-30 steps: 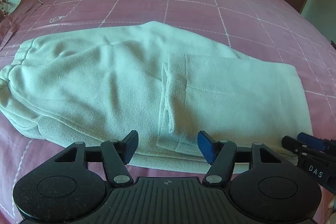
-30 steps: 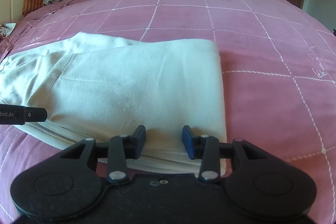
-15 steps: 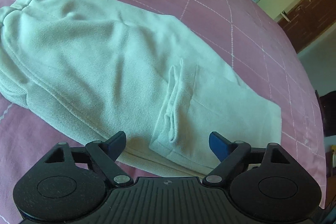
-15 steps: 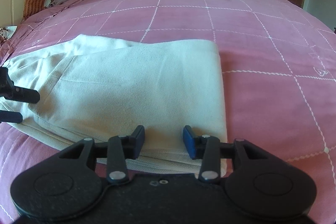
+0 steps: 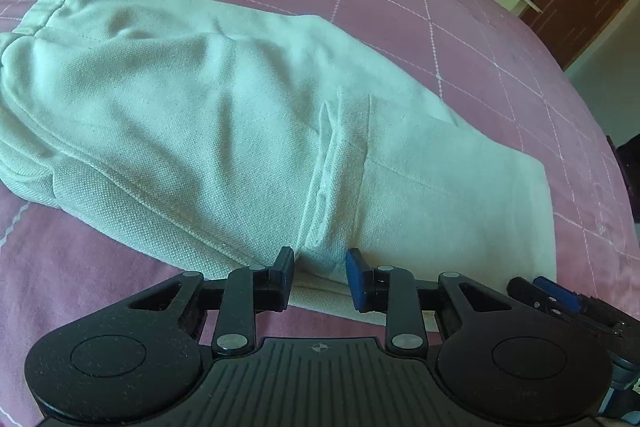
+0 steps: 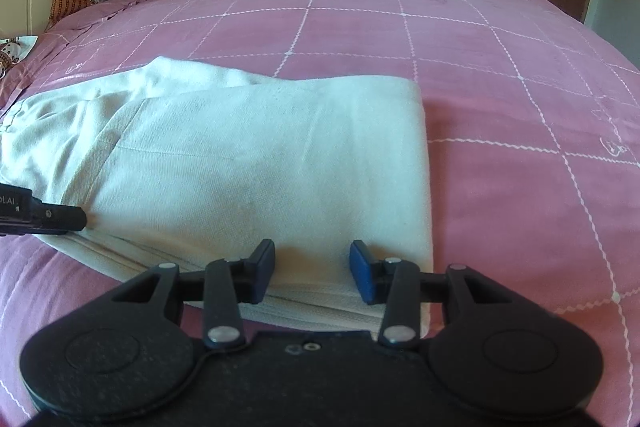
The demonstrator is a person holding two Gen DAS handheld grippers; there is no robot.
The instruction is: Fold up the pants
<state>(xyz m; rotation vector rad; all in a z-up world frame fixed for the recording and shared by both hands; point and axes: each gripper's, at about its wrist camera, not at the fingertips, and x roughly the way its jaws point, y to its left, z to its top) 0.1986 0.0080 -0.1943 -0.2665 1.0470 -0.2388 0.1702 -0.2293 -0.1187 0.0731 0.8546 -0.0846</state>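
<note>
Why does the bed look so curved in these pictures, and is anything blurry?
Both wrist views are fisheye, so the pink bedspread bulges. In the left view the pants stay sharp, tinted greenish. In the right view sunlight is soft and the dark corners are lens vignetting.

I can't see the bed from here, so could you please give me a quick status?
Left gripper and right gripper open at near hem. Pants folded once on bedspread. Nothing in the way.

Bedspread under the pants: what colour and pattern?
Pink bedspread with a thin white grid of stitched lines; clearest in the right wrist view.
</note>
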